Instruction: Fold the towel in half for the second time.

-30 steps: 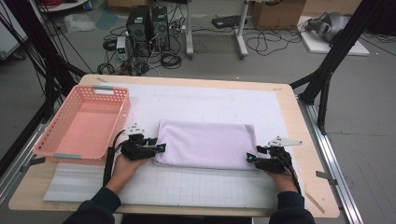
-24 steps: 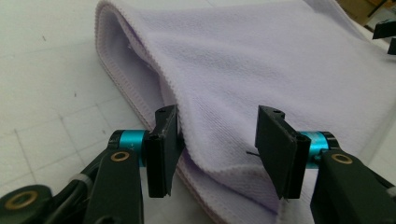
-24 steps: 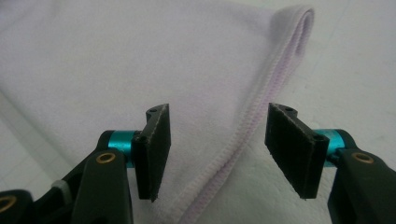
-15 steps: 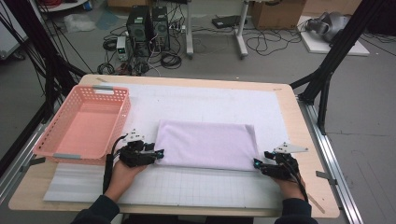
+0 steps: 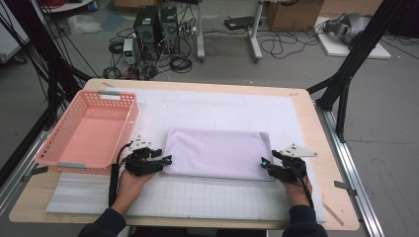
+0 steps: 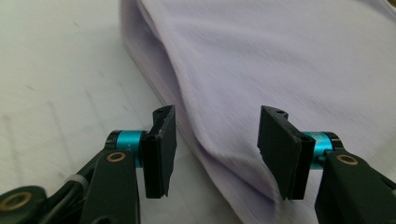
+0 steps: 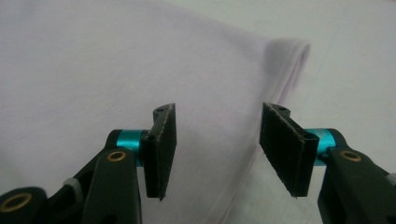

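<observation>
A folded lilac cloth (image 5: 216, 153) lay on the white mat (image 5: 222, 106), near the middle of the table (image 5: 316, 128), with its long sides running left to right. The left gripper (image 5: 165, 161) sat at the cloth's near left corner. Its jaws stood apart, and in the left gripper view the cloth's (image 6: 280, 60) folded edge ran between them without either pad pressing on it. The right gripper (image 5: 264, 164) sat at the near right corner. Its jaws had just been closing a little but were still apart; in the right gripper view the cloth (image 7: 116, 65) and its edge lay between them, and the pads seemed clear of the fabric, though the blur made that hard to judge. A pink basket (image 5: 126, 101) stood at the left of the table, just beyond the left gripper and apart from the cloth.
</observation>
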A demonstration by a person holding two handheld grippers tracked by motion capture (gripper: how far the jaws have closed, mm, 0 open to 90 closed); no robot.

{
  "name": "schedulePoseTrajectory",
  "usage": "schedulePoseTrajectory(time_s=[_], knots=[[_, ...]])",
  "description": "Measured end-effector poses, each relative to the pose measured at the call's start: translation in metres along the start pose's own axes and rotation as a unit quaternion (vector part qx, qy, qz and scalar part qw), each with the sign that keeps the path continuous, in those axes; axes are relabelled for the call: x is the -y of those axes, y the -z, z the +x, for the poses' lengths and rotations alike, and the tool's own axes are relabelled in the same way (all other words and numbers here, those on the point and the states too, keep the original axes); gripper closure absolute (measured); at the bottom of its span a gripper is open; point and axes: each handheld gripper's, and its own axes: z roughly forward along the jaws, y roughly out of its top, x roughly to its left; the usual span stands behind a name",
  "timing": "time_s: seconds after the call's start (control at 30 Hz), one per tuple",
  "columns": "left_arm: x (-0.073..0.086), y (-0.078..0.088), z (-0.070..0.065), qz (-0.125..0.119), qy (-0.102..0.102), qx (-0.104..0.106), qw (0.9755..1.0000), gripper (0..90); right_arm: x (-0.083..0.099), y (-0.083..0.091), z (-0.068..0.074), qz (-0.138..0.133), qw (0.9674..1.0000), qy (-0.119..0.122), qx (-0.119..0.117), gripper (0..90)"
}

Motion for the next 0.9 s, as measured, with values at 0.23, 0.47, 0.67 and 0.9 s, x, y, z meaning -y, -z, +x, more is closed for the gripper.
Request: schedulePoseTrajectory(time_s=[0.23,0.47,0.67,0.9], knots=[[-0.036,-0.026,0.017,-0.046,-0.037,-0.004,0.9983,81.1,-0.024,-0.02,-0.004,-0.004,0.9994,-0.015,-0.032,68.9],[-0.045,-0.061,0.034,0.006,-0.029,-0.054,0.9981,75.8,-0.032,-0.056,-0.026,0.049,0.998,-0.037,0.009,60.7],[-0.045,-0.062,0.027,0.018,-0.073,-0.096,0.9925,78.6,-0.024,-0.052,-0.043,0.042,0.9947,-0.076,0.056,62.4],[-0.034,-0.028,0.026,-0.041,-0.032,-0.028,0.9982,55.0,-0.013,-0.017,-0.039,-0.004,0.9963,-0.075,0.043,65.4]])
